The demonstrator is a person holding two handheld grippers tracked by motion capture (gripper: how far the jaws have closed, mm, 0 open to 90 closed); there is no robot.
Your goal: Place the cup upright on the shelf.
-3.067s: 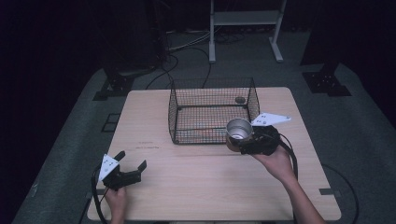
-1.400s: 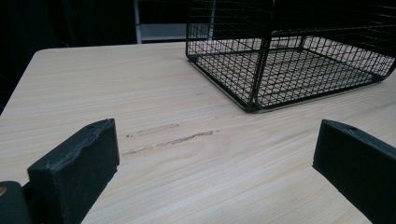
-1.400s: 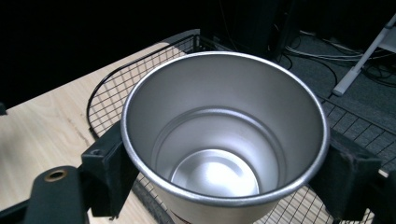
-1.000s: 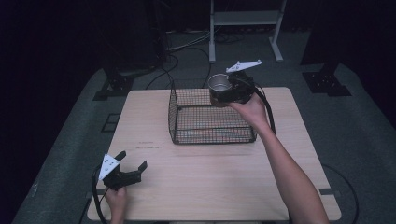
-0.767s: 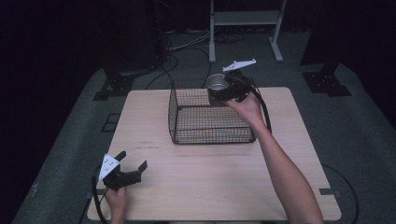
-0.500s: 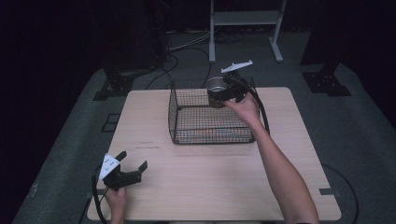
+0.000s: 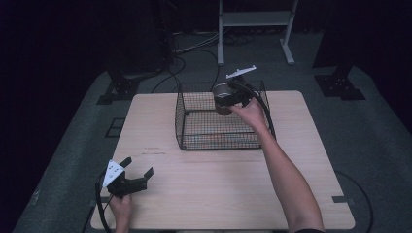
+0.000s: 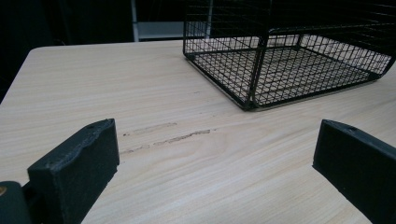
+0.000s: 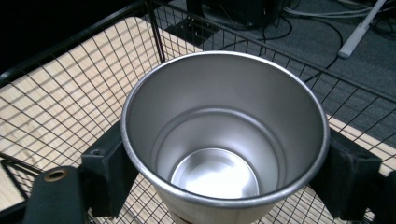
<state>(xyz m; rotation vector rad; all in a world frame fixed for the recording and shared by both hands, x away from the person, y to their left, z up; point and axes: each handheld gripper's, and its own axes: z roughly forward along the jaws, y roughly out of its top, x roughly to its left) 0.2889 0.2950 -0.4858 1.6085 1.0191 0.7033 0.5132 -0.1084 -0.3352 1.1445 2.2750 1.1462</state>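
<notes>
High view, right gripper (image 7: 227, 98): clamped on a steel cup (image 7: 222, 93), mouth up, held over the far part of the wire basket (image 7: 180, 127).
High view, cup position: between the jaws, at about rim height of the basket; whether its base has passed below the rim cannot be told.
High view, left gripper (image 7: 140, 177): jaws spread, nothing between them, lying on the desk (image 7: 218, 189) near its front left corner, well apart from the basket.
Left gripper view, jaws: both pads wide apart over bare wood. The basket (image 8: 280, 60) stands ahead and to the right of this gripper, resting on the desk (image 8: 140, 102).
Right gripper view, grip: the pads (image 9: 105, 172) press on opposite sides of the cup (image 9: 224, 140) just under its lip. Cup is empty and upright.
Right gripper view, surroundings: basket mesh (image 9: 70, 107) lies below and beyond the cup, with a corner post ahead of the gripper.
Step in hand (judgement): lowering the cup into the basket.
Good practice (judgement): keep the cup level, descend straight down clear of the far wall and corner post, hold the grip until the base meets the mesh floor, then part the jaws and lift straight up.
Risk (judgement): early release could tip the cup against the wire.
</notes>
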